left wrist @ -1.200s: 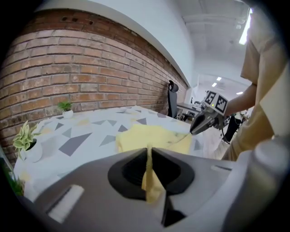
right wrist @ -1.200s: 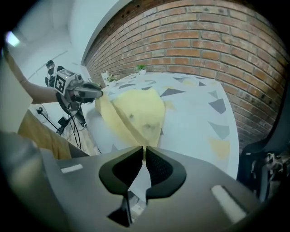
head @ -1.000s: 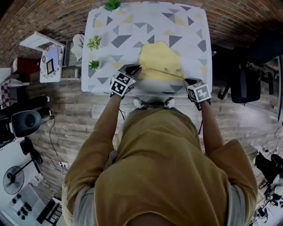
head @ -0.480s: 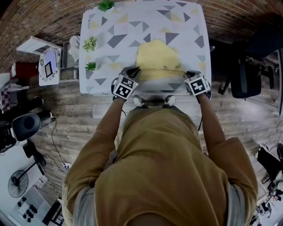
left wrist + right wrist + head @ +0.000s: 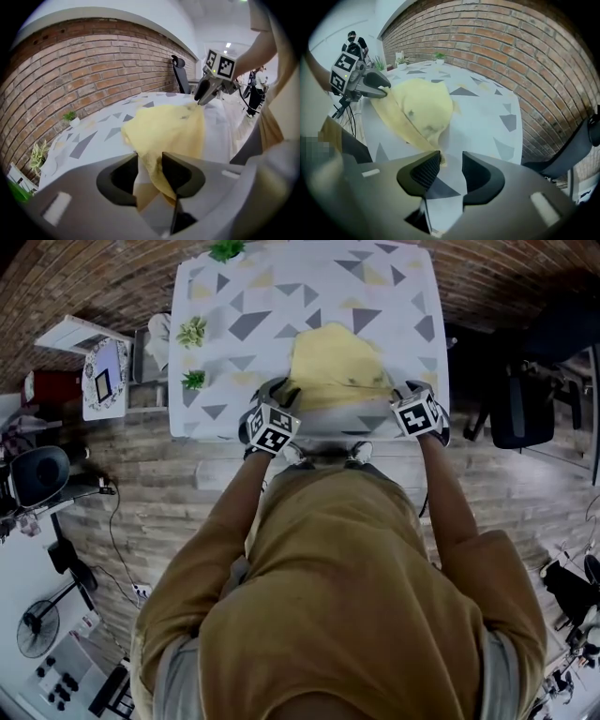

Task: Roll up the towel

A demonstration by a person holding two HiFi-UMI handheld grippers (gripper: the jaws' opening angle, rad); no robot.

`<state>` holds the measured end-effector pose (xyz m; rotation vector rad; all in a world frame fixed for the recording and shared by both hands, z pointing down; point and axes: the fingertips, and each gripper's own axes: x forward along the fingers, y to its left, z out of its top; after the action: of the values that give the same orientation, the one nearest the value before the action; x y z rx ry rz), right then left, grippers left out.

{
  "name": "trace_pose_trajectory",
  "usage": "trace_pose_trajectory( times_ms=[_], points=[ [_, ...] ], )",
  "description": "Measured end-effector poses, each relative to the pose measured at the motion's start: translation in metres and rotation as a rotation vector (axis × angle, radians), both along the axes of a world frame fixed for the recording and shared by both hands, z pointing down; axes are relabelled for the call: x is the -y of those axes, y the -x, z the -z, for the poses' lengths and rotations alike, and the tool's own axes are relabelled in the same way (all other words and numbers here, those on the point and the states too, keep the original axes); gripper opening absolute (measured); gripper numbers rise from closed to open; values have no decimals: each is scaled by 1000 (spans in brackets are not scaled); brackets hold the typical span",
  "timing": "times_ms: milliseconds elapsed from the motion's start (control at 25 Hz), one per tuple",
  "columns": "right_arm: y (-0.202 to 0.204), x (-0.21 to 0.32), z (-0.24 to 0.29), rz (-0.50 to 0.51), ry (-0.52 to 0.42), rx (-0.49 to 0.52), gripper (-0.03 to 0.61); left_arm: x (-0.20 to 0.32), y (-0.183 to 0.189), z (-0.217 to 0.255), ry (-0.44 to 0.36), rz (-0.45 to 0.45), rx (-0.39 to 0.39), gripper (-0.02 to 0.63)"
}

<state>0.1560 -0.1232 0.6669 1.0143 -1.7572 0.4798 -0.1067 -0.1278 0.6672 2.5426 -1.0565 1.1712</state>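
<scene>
A yellow towel [image 5: 336, 367] lies bunched on the patterned table [image 5: 281, 296], near its front edge. My left gripper [image 5: 284, 390] is at the towel's near left corner. Its jaws are opening, and a fold of towel [image 5: 159, 159] hangs between them against the right one, with a gap on the left. My right gripper [image 5: 405, 390] is at the near right corner. Its jaws are opening too, and the towel's corner [image 5: 433, 150] just touches the tip of the left jaw. The left gripper view shows the right gripper [image 5: 206, 91] across the towel, and the right gripper view shows the left gripper [image 5: 377, 84].
Three small potted plants [image 5: 192, 331] stand along the table's left side and far corner. A black office chair [image 5: 520, 418] is to the right of the table, and a brick wall runs behind it. The person's shoes [image 5: 323, 454] are at the front edge.
The towel's near edge was stretched taut between the two grippers and now lies slack on the table. Both grippers have shifted a little along the front edge.
</scene>
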Motion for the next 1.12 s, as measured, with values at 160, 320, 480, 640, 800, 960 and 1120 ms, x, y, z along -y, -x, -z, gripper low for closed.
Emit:
trace_pose_trajectory(
  times_ms=[160,320,480,640,800,960,1120],
  points=[
    [1,6,-4,6,14,-4,129,4,-3,-1,12,-7,4,170],
    [0,10,-4,15,11,2,129,9,1,6,28,40,-59,213],
    [-12,4,2,-2,1,-2,130,12,10,25,-23,59,-126,215],
    [-24,0,16,12,-56,-17,130,-1,7,39,-48,-37,-127,215],
    [6,-18,37,169,-124,-18,129,-36,-9,25,-34,-273,-26,215],
    [58,-42,25,407,-114,-38,129,-60,-14,9,-7,-416,44,215],
    [63,-36,7,468,-68,-88,128,-65,-10,1,35,-451,71,215]
  ],
)
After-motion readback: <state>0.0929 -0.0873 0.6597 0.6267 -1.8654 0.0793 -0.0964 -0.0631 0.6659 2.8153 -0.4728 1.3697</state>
